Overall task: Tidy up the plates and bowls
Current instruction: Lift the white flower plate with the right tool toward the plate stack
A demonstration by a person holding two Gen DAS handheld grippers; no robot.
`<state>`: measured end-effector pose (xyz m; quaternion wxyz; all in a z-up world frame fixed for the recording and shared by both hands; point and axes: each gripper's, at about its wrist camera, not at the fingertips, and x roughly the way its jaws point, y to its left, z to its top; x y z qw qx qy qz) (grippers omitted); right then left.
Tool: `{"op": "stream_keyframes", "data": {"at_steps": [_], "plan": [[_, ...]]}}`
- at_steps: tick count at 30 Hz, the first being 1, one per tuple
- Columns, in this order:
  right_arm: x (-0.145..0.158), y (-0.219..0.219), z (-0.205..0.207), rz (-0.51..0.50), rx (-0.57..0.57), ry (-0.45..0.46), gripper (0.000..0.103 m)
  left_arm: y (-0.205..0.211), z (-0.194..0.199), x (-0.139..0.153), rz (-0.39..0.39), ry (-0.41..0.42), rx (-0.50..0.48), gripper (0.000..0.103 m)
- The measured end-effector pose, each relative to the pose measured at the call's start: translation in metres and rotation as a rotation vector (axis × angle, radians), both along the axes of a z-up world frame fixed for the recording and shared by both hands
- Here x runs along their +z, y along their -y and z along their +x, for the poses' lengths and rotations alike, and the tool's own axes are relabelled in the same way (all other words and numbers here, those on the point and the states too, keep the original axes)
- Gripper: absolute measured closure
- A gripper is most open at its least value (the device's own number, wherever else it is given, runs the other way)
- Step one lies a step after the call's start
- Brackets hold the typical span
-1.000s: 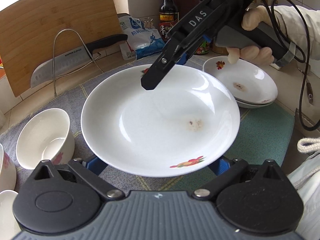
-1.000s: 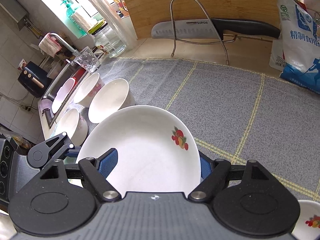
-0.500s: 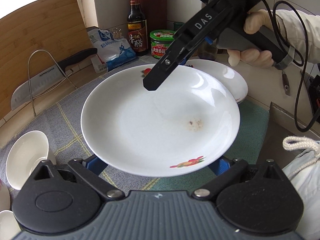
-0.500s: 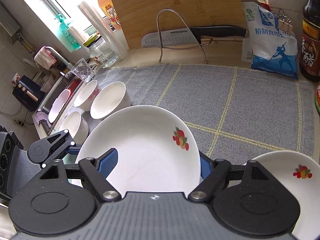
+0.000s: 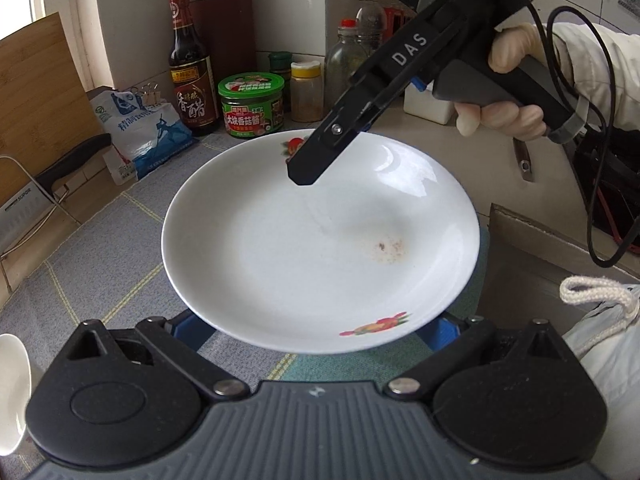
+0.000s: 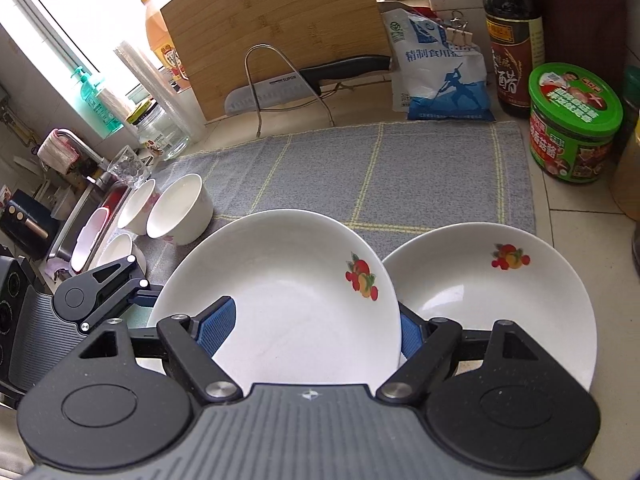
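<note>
A white plate with fruit prints (image 5: pixel 320 248) is held between both grippers above the grey mat. My left gripper (image 5: pixel 316 326) is shut on its near rim. My right gripper (image 6: pixel 316 320) is shut on the opposite rim; one finger (image 5: pixel 316 160) lies over the plate. The plate also shows in the right wrist view (image 6: pixel 288 300). A stack of matching plates (image 6: pixel 500 292) sits on the counter just right of it. Several white bowls (image 6: pixel 180 210) stand at the mat's left end by the sink.
A grey checked mat (image 6: pixel 380 172) covers the counter. Behind it stand a bamboo board (image 6: pixel 272 36), a knife on a wire rack (image 6: pixel 304 80), a salt bag (image 6: pixel 440 76), a vinegar bottle (image 6: pixel 512 40) and a green-lidded jar (image 6: pixel 572 120). A sink (image 6: pixel 76 216) lies left.
Both grippers have carried the plate to the right, toward the stacked plates. The bowls have slid to the left edge of view, and the jars and bottles have come in.
</note>
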<state>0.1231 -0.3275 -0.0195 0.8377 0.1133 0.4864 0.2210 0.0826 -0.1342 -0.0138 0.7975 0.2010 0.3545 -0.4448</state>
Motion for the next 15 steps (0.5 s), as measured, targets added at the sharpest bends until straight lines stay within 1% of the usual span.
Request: {"op": "stream_keyframes", "data": {"at_steps": [7, 15], "plan": [[-0.004, 0.031, -0.015, -0.007, -0.068, -0.006, 0.017, 0.029, -0.002, -0.008, -0.008, -0.018, -0.062, 0.001], [-0.012, 0.055, -0.02, -0.005, -0.116, -0.019, 0.017, 0.05, 0.001, -0.016, -0.005, -0.032, -0.1, 0.001]]}}
